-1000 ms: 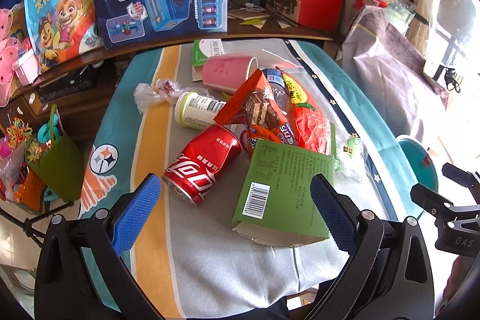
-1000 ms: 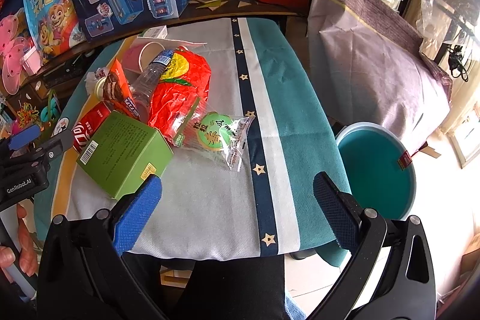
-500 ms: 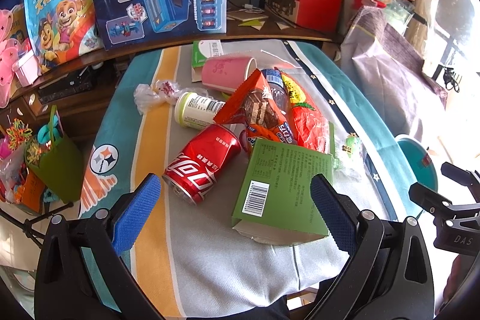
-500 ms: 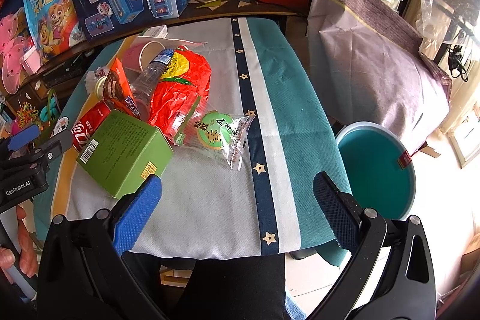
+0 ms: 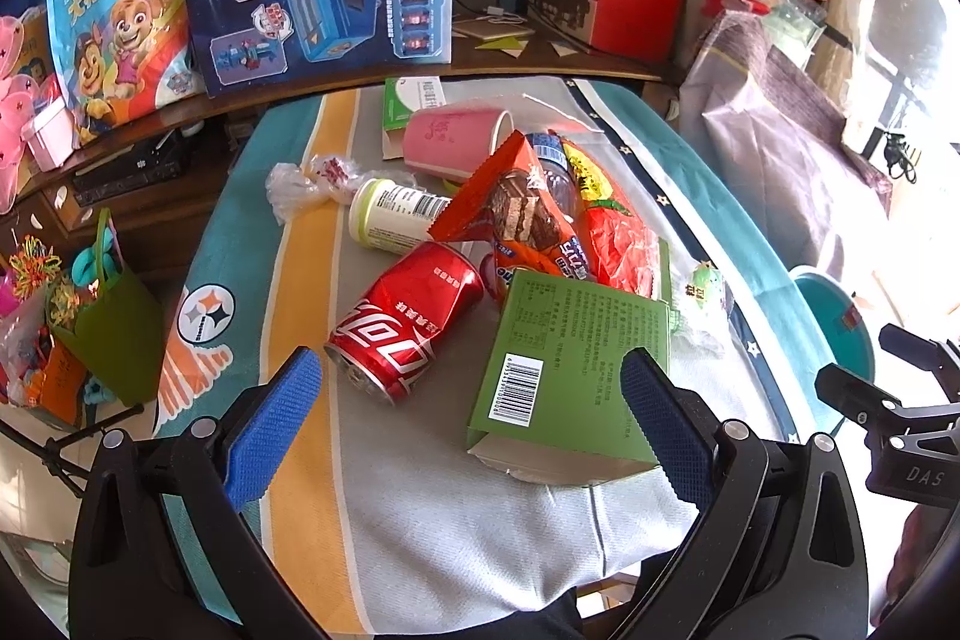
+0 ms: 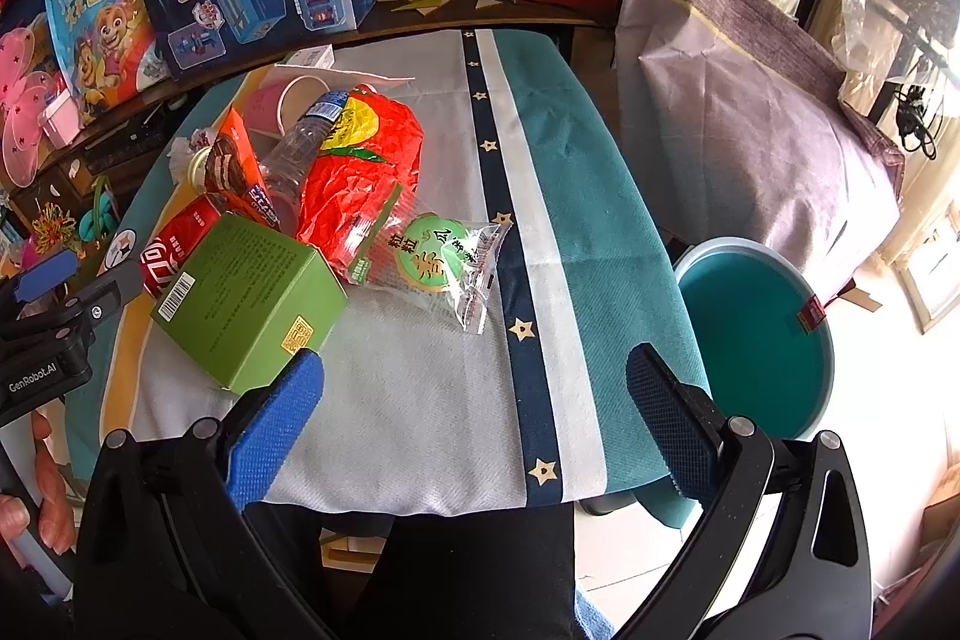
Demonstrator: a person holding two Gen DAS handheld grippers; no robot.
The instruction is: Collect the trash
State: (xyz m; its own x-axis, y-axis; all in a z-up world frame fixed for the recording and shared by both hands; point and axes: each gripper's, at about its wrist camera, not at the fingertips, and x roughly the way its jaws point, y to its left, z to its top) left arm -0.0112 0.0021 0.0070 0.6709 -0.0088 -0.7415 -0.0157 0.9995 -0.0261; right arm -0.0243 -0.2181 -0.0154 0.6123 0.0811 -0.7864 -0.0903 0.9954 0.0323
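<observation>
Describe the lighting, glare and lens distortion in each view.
Left wrist view: sun through the window blows out the right edge; the shelf bows from fisheye bending; the red can and green box look sharp. Right wrist view: the floor beside the teal bin is washed out white, the tablecloth brightly lit, and corners are vignetted black.

We see a glossy metal can (image 5: 408,319), a matt green cardboard box (image 5: 570,376) and crinkly shiny plastic wrappers (image 6: 360,172) on woven matt cloth (image 6: 432,400). Bin (image 6: 756,340) looks like smooth plastic. Our finger pads (image 5: 270,430) are textured blue rubber.
</observation>
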